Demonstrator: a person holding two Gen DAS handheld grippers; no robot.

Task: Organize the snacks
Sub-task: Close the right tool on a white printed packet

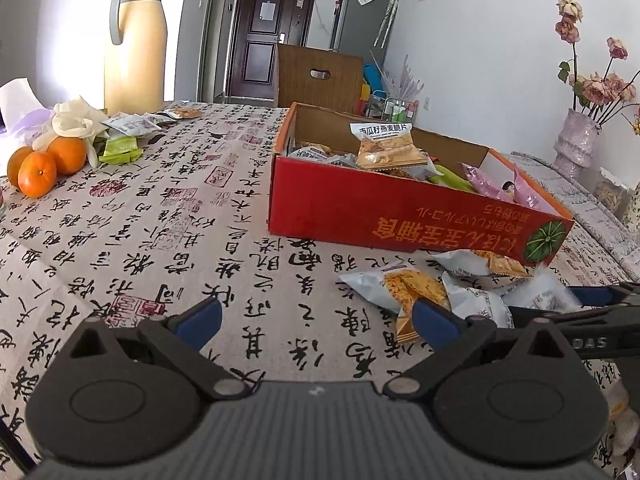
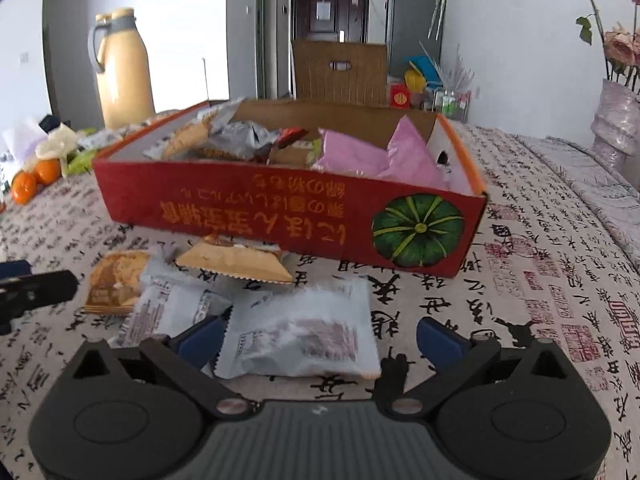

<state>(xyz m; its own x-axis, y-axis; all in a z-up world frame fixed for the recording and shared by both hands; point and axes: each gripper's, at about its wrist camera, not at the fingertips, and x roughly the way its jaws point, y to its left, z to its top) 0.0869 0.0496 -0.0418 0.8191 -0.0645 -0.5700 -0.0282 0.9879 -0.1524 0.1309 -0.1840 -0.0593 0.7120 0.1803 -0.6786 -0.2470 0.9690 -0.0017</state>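
Note:
A red cardboard box (image 1: 400, 216) (image 2: 280, 208) with a pumpkin picture stands on the table, holding several snack packets. More packets lie loose in front of it: white ones (image 2: 304, 336) and orange cracker ones (image 1: 416, 288) (image 2: 236, 260). My left gripper (image 1: 316, 320) is open just above the cloth, left of the loose pile, with nothing between its fingers. My right gripper (image 2: 320, 336) is open, and the nearest white packet lies between its blue pads without being pinched. The right gripper's fingers (image 1: 592, 300) show at the right edge of the left wrist view.
A calligraphy-print cloth (image 1: 180, 232) covers the table. Oranges (image 1: 44, 164), green and white packets (image 1: 120, 148) and a cream thermos jug (image 1: 136, 44) sit at the far left. A vase of dried roses (image 1: 576, 140) stands at the right. A wooden chair back (image 1: 320, 76) is behind the box.

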